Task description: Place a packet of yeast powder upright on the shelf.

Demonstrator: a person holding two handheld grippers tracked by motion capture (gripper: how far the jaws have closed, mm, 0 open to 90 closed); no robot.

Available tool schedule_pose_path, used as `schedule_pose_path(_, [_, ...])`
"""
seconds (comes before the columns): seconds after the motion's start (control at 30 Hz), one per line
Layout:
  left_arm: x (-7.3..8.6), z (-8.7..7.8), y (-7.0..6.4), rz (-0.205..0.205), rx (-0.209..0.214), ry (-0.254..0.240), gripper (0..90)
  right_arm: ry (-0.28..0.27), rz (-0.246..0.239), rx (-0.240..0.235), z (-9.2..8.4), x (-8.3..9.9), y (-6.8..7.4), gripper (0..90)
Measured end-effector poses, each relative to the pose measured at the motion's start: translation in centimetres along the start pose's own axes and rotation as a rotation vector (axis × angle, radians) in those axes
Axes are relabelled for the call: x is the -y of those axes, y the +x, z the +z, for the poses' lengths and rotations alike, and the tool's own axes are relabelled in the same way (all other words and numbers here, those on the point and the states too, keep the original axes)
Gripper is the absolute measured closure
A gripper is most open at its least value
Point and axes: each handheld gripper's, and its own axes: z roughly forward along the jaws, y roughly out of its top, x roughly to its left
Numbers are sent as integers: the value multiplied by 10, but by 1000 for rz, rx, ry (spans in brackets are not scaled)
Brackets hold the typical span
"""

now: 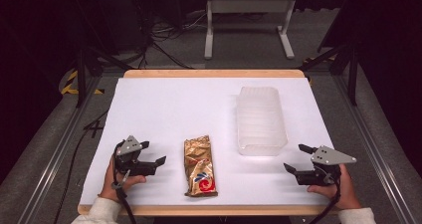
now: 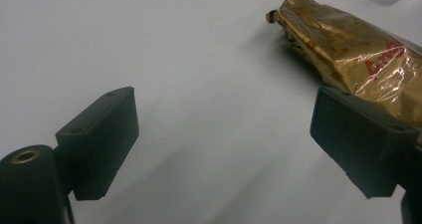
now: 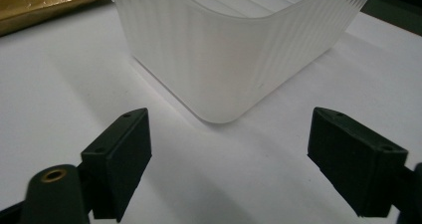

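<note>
A gold foil snack packet (image 1: 199, 166) with a red and blue logo lies flat near the table's front edge. A translucent ribbed plastic tub (image 1: 261, 120) stands to its right, further back. My left gripper (image 1: 153, 153) rests open just left of the packet, pointing toward it; in the left gripper view the packet (image 2: 358, 59) lies past the right jaw, with nothing between the jaws (image 2: 224, 144). My right gripper (image 1: 297, 159) is open at the front right, aimed at the tub's near corner (image 3: 224, 69), empty between its jaws (image 3: 229, 164).
The white table top (image 1: 164, 109) has a wooden rim. Beyond it stand a white metal frame (image 1: 249, 15) and cables on the floor. Metal rails run along both sides of the table.
</note>
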Motion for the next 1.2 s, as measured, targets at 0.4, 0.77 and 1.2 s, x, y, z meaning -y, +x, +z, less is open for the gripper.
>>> schedule_pose_path(0.4, [-34,42,-2,-29,119,19,105,43,10,20,0,9,-2,182])
schedule_pose_path(0.77, [-55,84,-9,-75,165,94,116,65,32,46,-5,14,-2,187])
schedule_pose_path(1.2, [-56,90,-11,-104,256,141,224,91,33,49,-8,19,0,187])
